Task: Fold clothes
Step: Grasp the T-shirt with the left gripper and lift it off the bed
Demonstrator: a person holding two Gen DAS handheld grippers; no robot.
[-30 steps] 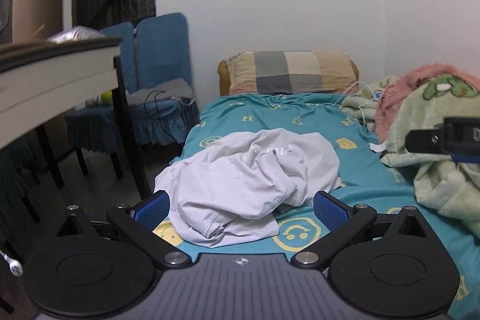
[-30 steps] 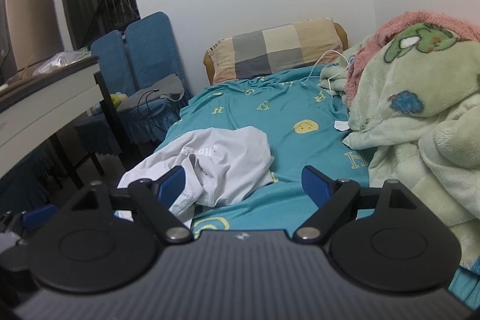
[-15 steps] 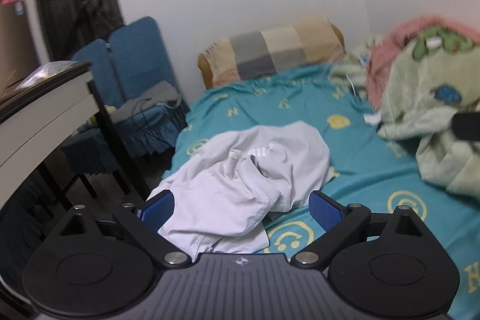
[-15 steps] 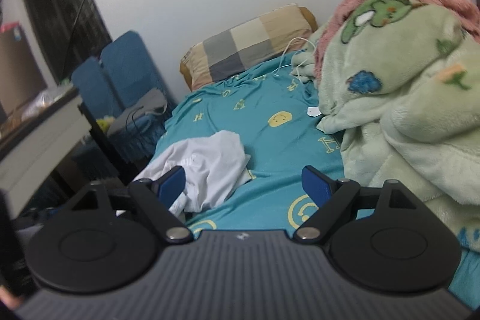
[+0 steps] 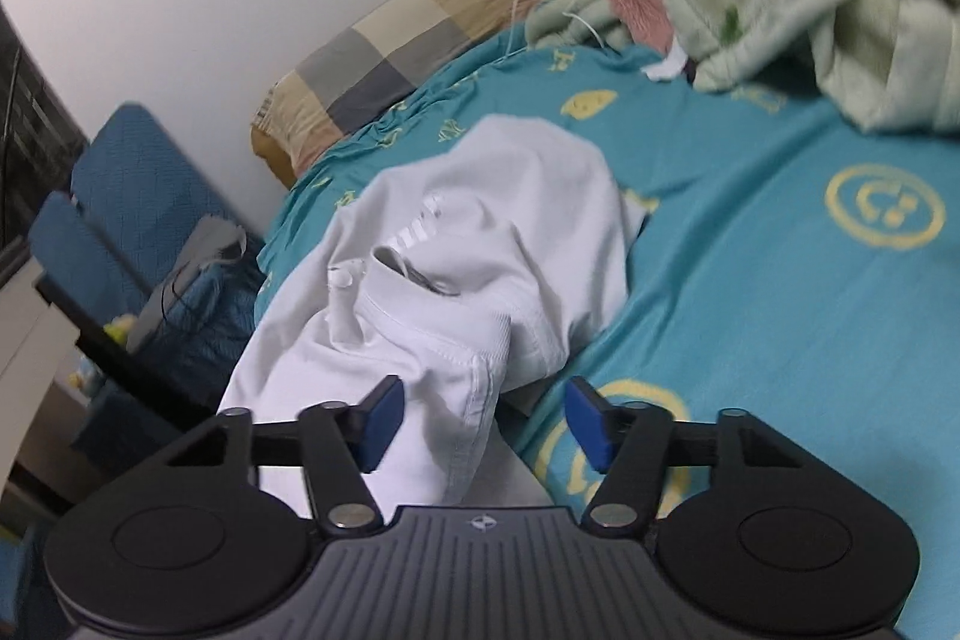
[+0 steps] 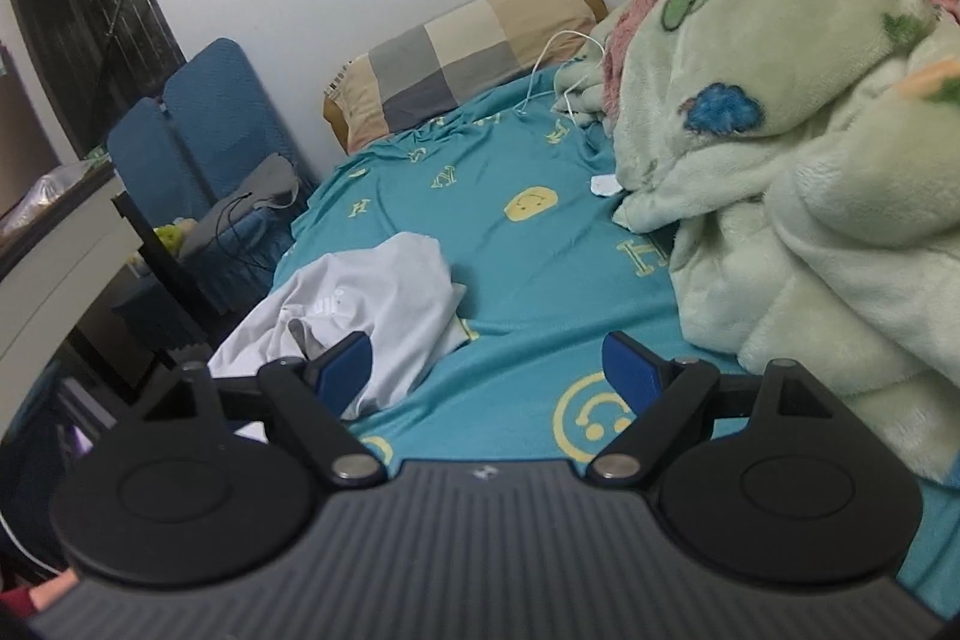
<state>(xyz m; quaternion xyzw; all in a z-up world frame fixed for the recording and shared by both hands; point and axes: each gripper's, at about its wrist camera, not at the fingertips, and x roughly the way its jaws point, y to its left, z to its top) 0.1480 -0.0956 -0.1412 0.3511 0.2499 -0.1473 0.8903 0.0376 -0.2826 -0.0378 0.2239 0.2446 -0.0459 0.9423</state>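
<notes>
A crumpled white garment (image 5: 480, 268) lies in a heap on the teal bed sheet (image 5: 780, 292), near the bed's left edge. My left gripper (image 5: 483, 415) is open and tilted, its blue pads on either side of the garment's near hem, holding nothing. In the right wrist view the same garment (image 6: 366, 310) lies at the left of the sheet (image 6: 528, 268). My right gripper (image 6: 489, 367) is open and empty above the sheet, its left pad overlapping the garment's right edge in view.
A plush green and pink blanket (image 6: 798, 148) is piled along the bed's right side. A checked pillow (image 6: 468, 52) lies at the head with a white cable (image 6: 558, 46). Blue chairs (image 6: 198, 118) and a white desk (image 6: 54, 244) stand left of the bed.
My left gripper has moved down and closer to the white garment and tilted, so its pads now flank the near hem. My right gripper has shifted slightly, staying open.
</notes>
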